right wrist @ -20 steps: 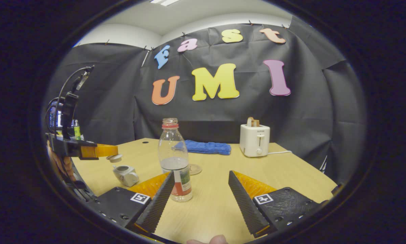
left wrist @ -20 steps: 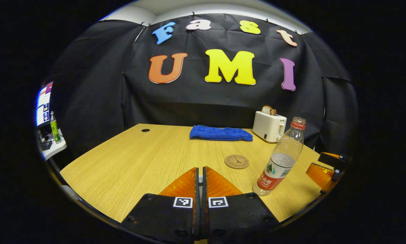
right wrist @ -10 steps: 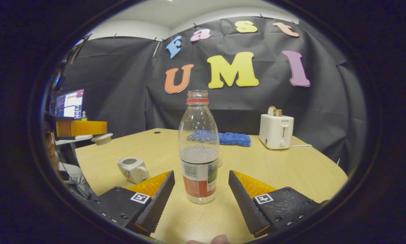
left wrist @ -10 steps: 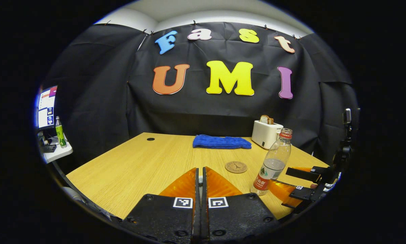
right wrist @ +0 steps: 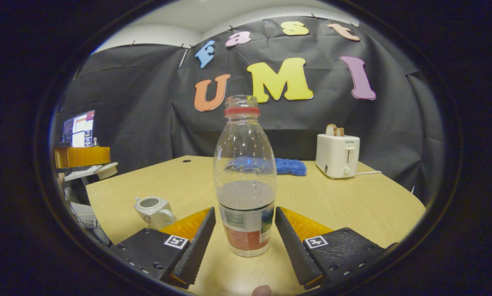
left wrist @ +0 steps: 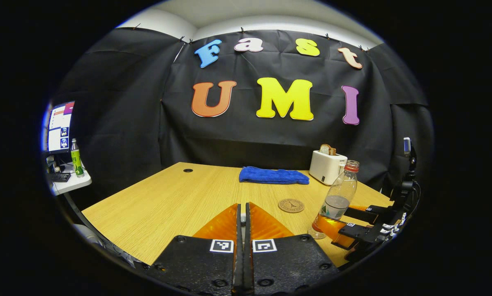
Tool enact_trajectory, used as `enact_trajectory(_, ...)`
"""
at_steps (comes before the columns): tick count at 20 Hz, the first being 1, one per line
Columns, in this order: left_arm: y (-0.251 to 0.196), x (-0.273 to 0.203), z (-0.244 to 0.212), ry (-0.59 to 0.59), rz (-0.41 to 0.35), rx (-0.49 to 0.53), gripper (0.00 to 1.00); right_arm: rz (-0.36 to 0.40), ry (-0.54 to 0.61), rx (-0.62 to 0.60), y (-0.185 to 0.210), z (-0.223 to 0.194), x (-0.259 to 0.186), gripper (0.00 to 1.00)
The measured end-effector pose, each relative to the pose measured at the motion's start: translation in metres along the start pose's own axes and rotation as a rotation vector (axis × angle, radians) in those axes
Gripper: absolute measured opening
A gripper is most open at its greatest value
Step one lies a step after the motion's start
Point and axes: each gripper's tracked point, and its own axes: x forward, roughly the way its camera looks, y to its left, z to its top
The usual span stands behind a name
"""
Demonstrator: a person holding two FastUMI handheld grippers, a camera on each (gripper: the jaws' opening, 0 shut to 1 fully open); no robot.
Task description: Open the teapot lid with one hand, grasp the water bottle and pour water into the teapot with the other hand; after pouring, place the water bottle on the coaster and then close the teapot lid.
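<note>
In the right gripper view the right gripper [right wrist: 245, 230] sits low at 6 o'clock with its fingers spread to either side of the water bottle [right wrist: 245, 181]. They flank its labelled lower body very closely, but whether both actually press on it I cannot tell. The bottle stands upright on the surface [right wrist: 352, 205], uncapped, roughly a third full. With that little water it looks light and bottom-weighted. The thin clear wall should dent under a hard squeeze, and the smooth plastic may slip. The label band, where the fingers already stand, seems the best place to take hold: low, wide, and stiffened by the water behind it. With the neck open, any tilt on the way over could spill.

Out at 8 o'clock the teapot [right wrist: 153, 209] rests on the surface, its mouth open. Higher, at 9 o'clock, the left gripper [right wrist: 106, 158] pinches the teapot lid [right wrist: 107, 169] in the air, well apart from the pot. In the left gripper view its fingers are pressed almost together at 6 o'clock. The lid looks small, hard, and likely to chip if dropped. The coaster [left wrist: 291, 205] lies flat at 5 o'clock, just beside the bottle.
</note>
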Motion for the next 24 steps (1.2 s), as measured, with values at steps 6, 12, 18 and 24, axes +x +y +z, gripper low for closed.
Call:
enact_trajectory(6, 0.009, -0.001, -0.001, -0.002, 0.013, -0.006, 0.03, -0.003, 0.009, -0.034, 0.005, 0.001, 0.003, 0.73)
enact_trajectory(12, 0.023, -0.002, 0.005, -0.017, 0.039, 0.001, 0.03, 0.001, 0.023, -0.248, 0.005, 0.017, 0.006, 0.71)
enact_trajectory(18, 0.038, -0.006, 0.010, -0.029, 0.059, 0.001, 0.03, -0.093, 0.070, -0.569, -0.019, 0.023, 0.022, 0.72)
enact_trajectory(24, 0.048, -0.008, 0.008, -0.021, 0.062, 0.001, 0.03, -0.129, 0.040, -0.885, -0.012, 0.030, 0.029, 0.72)
